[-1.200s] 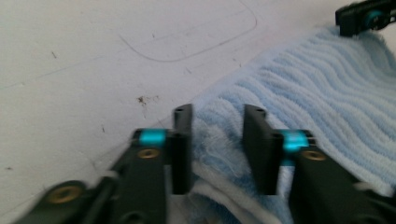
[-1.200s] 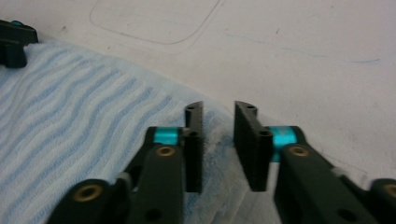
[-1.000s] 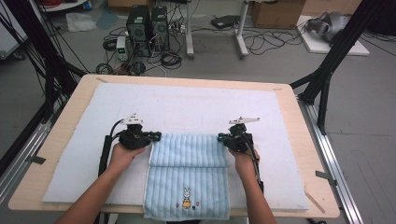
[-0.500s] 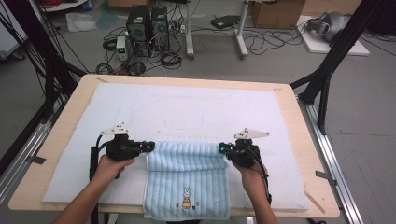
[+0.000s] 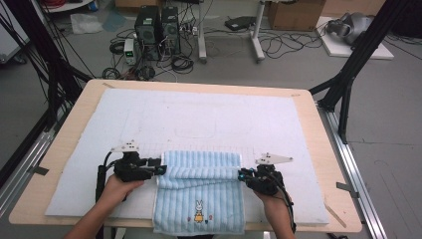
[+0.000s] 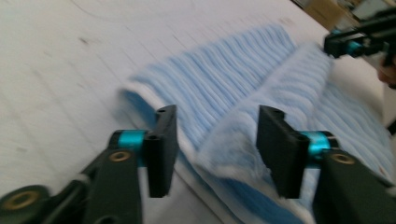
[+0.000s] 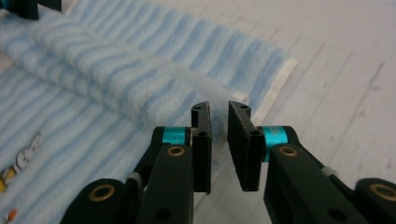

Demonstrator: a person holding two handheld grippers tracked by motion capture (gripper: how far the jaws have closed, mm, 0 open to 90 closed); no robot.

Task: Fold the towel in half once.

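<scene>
Jaws blurring towel point(image 6: 243, 88) fold edge

One striped towel point(image 5: 199, 189), one white mat point(image 5: 199, 119) — and two grippers: left point(image 5: 160, 168), right point(image 5: 242, 175).

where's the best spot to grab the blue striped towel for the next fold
Probably the two ends of the raised fold ridge on the light blue striped towel with the rabbit print. Come in level from the left and right sides: the doubled edge stands proud of the white foam mat, so jaws can straddle it.
</scene>
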